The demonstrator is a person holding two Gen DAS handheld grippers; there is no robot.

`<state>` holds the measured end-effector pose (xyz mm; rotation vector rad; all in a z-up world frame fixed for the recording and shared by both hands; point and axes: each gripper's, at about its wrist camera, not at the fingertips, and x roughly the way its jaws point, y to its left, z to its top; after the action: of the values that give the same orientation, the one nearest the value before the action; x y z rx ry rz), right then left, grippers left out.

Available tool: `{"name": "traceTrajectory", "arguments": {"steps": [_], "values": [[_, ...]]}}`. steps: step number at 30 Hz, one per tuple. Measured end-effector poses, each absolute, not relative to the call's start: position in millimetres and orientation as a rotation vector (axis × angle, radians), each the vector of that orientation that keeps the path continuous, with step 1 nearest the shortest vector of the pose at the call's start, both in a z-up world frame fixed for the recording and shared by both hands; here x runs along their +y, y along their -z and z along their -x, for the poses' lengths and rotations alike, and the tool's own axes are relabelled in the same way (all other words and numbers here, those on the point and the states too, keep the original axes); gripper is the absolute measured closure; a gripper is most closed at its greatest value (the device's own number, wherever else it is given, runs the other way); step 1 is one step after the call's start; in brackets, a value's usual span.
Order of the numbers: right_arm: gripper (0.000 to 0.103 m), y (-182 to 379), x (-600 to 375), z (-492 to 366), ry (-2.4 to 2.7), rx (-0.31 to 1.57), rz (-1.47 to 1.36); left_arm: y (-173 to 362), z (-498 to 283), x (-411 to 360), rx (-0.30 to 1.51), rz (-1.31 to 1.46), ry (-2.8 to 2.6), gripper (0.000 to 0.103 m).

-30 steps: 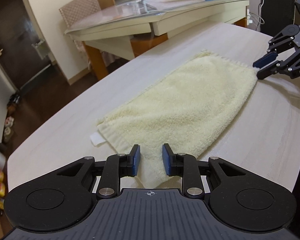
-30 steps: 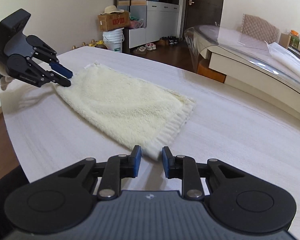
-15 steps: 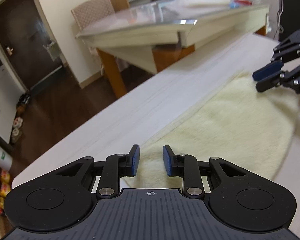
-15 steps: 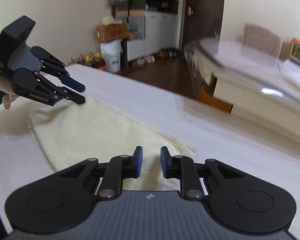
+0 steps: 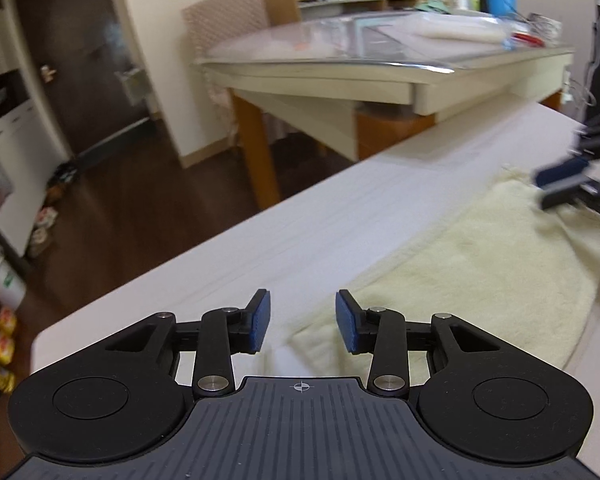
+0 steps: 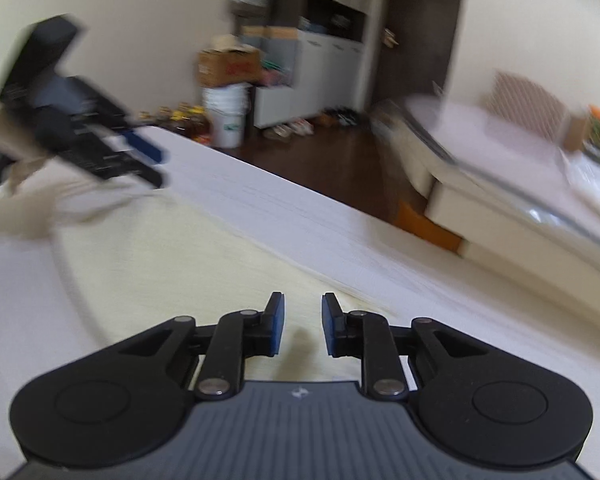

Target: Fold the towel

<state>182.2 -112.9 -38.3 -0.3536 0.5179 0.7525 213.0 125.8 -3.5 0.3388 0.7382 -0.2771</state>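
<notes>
A cream fluffy towel [image 5: 480,264] lies flat on a pale wooden table [image 5: 300,232]. My left gripper [image 5: 303,322] is open, its blue pads just above the towel's near left corner. In the right wrist view the towel [image 6: 172,272] spreads under my right gripper [image 6: 302,324], which is open with a narrower gap over the towel's far edge. Each gripper shows in the other's view, blurred: the right one [image 5: 572,184] over the towel's far end, the left one [image 6: 144,160] at the far left. Neither holds anything.
A second table with a glass top [image 5: 380,60] stands close behind the work table, a chair [image 5: 228,20] behind it. Dark floor lies beyond the table's edge, with a white bucket [image 6: 226,114], boxes and bottles by the wall.
Both grippers have swung across the towel toward its far long edge and sit lower over it. The left gripper's jaws have opened wider. Both views are blurred by motion.
</notes>
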Motion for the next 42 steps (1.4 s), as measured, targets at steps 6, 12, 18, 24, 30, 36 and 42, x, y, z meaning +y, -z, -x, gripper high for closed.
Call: {"name": "traceTrajectory", "arguments": {"steps": [6, 12, 18, 24, 30, 36, 42], "values": [[0.08, 38.9, -29.3, -109.5, -0.927, 0.384, 0.564, -1.9, -188.2, 150.1, 0.753, -0.315, 0.185, 0.063], [0.08, 49.8, 39.2, -87.5, -0.933, 0.349, 0.732, -6.8, -165.0, 173.4, 0.743, -0.294, 0.147, 0.048], [0.08, 61.3, 74.2, -85.5, -0.867, 0.359, 0.867, -7.1, -150.7, 198.3, 0.722, -0.273, 0.125, 0.037], [0.093, 75.1, 82.6, -86.4, -0.844, 0.339, 0.918, -3.2, -137.2, 196.3, 0.694, -0.343, 0.195, 0.031], [0.095, 43.9, 47.5, -91.9, -0.955, 0.402, 0.694, 3.6, -110.3, 164.5, 0.637, -0.55, 0.378, 0.029], [0.095, -4.1, -12.2, -106.1, -1.088, 0.474, 0.451, 10.7, -93.0, 125.9, 0.568, -0.729, 0.523, 0.029], [0.095, -20.7, -66.1, -97.8, -1.193, 0.501, 0.379, 17.5, -70.5, 96.3, 0.517, -0.86, 0.714, 0.049]]}}
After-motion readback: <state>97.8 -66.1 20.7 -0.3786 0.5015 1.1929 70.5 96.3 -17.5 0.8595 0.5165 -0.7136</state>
